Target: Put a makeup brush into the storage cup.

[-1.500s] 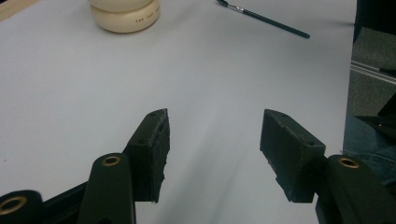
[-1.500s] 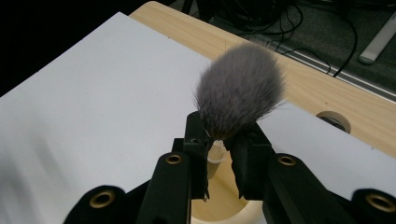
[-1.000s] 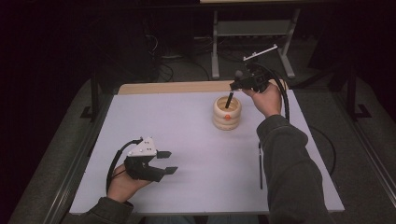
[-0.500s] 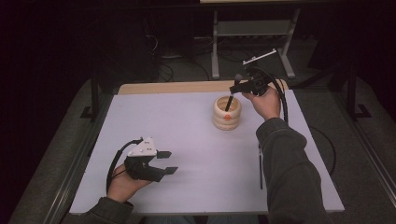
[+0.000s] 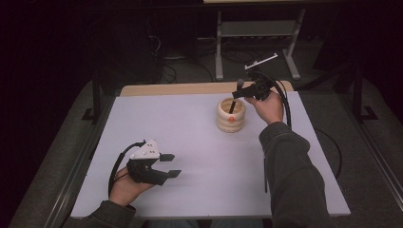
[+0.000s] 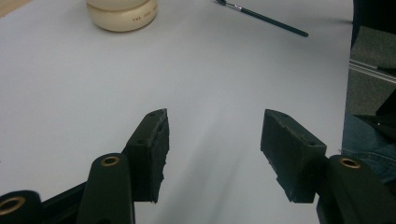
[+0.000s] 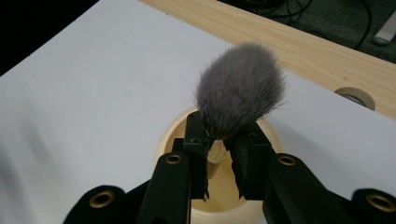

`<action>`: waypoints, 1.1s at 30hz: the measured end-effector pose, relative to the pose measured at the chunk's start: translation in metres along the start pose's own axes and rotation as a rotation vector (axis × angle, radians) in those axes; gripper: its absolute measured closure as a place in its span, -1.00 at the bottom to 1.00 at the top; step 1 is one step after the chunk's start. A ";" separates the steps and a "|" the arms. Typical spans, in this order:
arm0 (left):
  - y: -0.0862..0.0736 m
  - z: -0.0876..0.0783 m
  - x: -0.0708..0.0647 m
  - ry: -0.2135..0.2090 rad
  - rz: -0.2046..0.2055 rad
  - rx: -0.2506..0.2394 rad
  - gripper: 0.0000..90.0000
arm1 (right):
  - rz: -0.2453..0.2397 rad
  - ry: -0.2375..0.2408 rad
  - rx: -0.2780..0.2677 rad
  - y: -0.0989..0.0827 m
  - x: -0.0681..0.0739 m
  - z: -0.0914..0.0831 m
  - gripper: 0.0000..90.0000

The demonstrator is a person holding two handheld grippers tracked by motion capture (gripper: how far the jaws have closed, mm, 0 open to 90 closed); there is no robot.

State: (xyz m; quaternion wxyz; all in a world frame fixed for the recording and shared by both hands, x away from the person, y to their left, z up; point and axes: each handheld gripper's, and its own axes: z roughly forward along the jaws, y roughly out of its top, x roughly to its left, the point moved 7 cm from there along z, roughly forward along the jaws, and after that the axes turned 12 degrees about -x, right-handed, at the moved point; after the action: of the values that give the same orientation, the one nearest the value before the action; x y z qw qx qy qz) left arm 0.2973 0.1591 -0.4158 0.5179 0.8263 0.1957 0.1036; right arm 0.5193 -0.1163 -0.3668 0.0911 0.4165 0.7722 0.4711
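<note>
A cream ribbed cup (image 5: 230,124) with an orange dot stands on the white table (image 5: 190,142) at the back middle. My right gripper (image 5: 243,93) hovers over it, shut on a makeup brush (image 5: 233,102) just below its fluffy grey head (image 7: 239,95). The brush's dark handle reaches down into the cup (image 7: 170,135). In the right gripper view, the right gripper (image 7: 219,156) pinches the brush between both pads. My left gripper (image 5: 172,165) rests at the near left, open, with nothing between its fingers (image 6: 152,144).
A thin dark brush (image 5: 264,175) lies on the table beside the right forearm, and it also appears far off as the thin brush (image 6: 266,18) in the left gripper view. A wooden strip (image 5: 190,88) borders the table's far edge. Stands and cables fill the dark floor behind.
The right hand has shifted very slightly with the brush still over the cup. The left gripper has stayed put.
</note>
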 end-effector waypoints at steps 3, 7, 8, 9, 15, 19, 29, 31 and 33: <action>0.000 0.001 0.000 -0.001 0.002 0.002 -0.08 | 0.005 0.003 0.007 -0.001 0.001 0.002 0.68; 0.000 0.000 0.000 -0.001 0.002 0.003 -0.08 | 0.012 0.005 0.007 -0.003 0.002 0.005 0.68; 0.000 0.000 0.000 -0.001 0.001 0.002 -0.08 | 0.011 0.004 0.011 -0.003 0.002 0.005 0.68; 0.000 0.000 0.000 0.000 0.000 0.003 -0.08 | 0.010 0.007 0.012 -0.004 0.002 0.007 0.68; 0.000 0.000 0.000 -0.001 -0.003 0.001 -0.08 | 0.011 0.006 0.036 -0.009 0.002 0.012 0.68; 0.000 0.000 0.000 -0.001 -0.007 -0.002 -0.08 | 0.022 0.003 0.043 -0.012 0.001 0.014 0.67; 0.000 0.000 0.000 -0.004 0.000 0.001 -0.08 | 0.018 -0.040 0.046 -0.015 -0.005 0.014 0.45; 0.000 0.000 0.000 -0.002 -0.002 0.000 -0.08 | 0.024 -0.052 0.038 -0.015 -0.006 0.012 0.41; 0.000 0.000 0.000 -0.002 -0.003 0.000 -0.08 | 0.030 -0.062 0.033 -0.015 -0.007 0.010 0.37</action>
State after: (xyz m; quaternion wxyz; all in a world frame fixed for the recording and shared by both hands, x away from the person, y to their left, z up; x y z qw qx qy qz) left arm 0.2973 0.1587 -0.4157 0.5181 0.8262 0.1964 0.1018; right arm 0.5207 -0.1186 -0.3862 0.1010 0.4438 0.7703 0.4466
